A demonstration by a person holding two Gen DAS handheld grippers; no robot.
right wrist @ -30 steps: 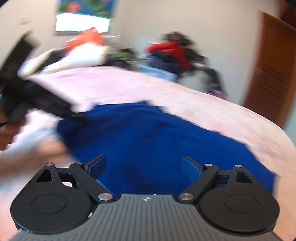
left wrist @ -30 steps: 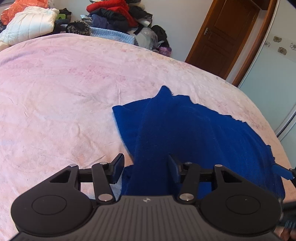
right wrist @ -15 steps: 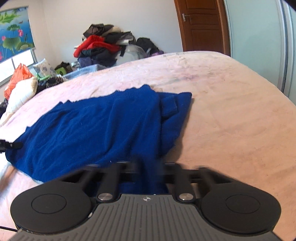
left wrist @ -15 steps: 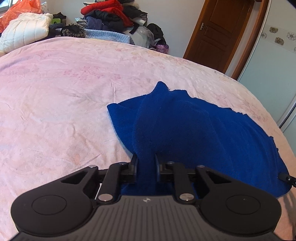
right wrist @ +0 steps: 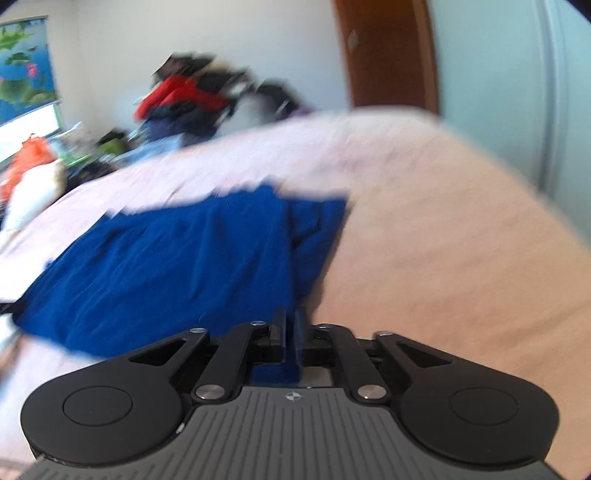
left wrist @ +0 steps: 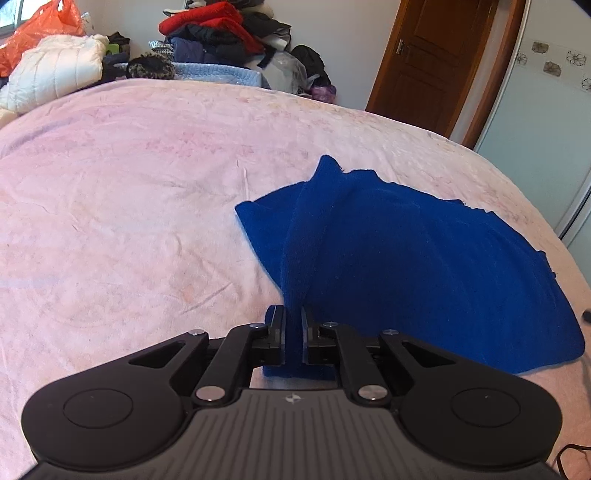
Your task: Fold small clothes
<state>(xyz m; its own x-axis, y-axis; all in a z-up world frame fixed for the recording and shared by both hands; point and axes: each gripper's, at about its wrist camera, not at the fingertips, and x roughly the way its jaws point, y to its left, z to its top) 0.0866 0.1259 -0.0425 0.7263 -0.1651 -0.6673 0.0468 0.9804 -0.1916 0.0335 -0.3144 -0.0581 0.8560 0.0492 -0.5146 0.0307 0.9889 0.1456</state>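
Lying spread across the pink bed (left wrist: 147, 192), the blue garment (left wrist: 406, 266) sits toward the right side of the left wrist view, one edge drawn up into a ridge that runs straight into the left claw (left wrist: 293, 332). That claw is clenched on the garment, a fold of blue knit pinched tightly between its pads. In the blurred right wrist view the same blue garment (right wrist: 177, 266) stretches away to the left over the bed (right wrist: 443, 258), and the right claw (right wrist: 291, 336) has a strip of the fabric between its fingers; its jaws are opening slightly, yet the pads appear to be pressing the cloth. Beyond the bed a heap of clothes (left wrist: 221, 33) is piled against the wall, with a white padded jacket (left wrist: 55, 70) and an orange bag (left wrist: 40, 33) to the left, and a brown wooden door (left wrist: 432, 55) to the right.
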